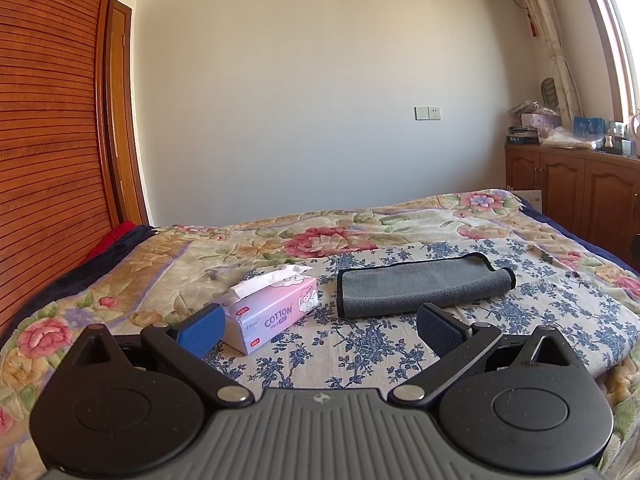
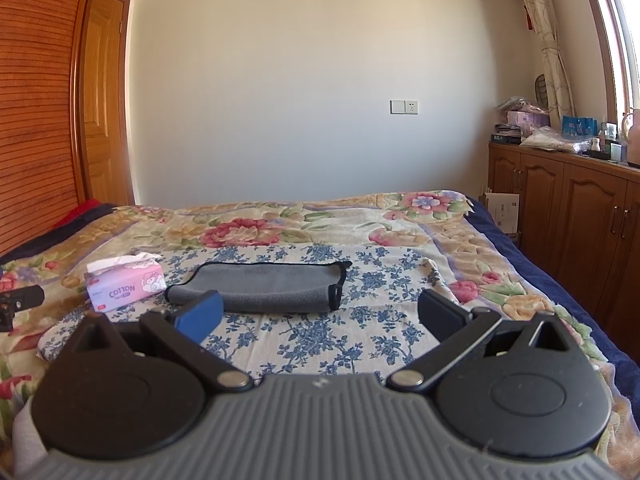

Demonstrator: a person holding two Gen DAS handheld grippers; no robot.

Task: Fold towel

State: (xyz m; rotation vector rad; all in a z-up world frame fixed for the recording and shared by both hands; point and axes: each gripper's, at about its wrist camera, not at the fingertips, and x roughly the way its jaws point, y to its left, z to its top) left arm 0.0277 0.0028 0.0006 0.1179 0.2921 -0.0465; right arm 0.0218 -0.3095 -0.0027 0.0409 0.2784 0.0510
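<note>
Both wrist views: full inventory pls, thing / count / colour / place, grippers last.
towel: 1, grey with black edging, already folded, on the blue-flowered cloth.
tissue pack: 1, pink and lilac, white tissue sticking out, left of the towel.
blue-flowered cloth: 1, white and blue, spread on the bed.
bedspread: 1, cream with pink flowers, covers the bed.
cabinet: 1, brown wood, right wall, clutter on top.
wall sockets: 2 plates, white, back wall.
curtain: 1, beige patterned, by the window.
left gripper: open, holds nothing.
right gripper: open, holds nothing.
</note>
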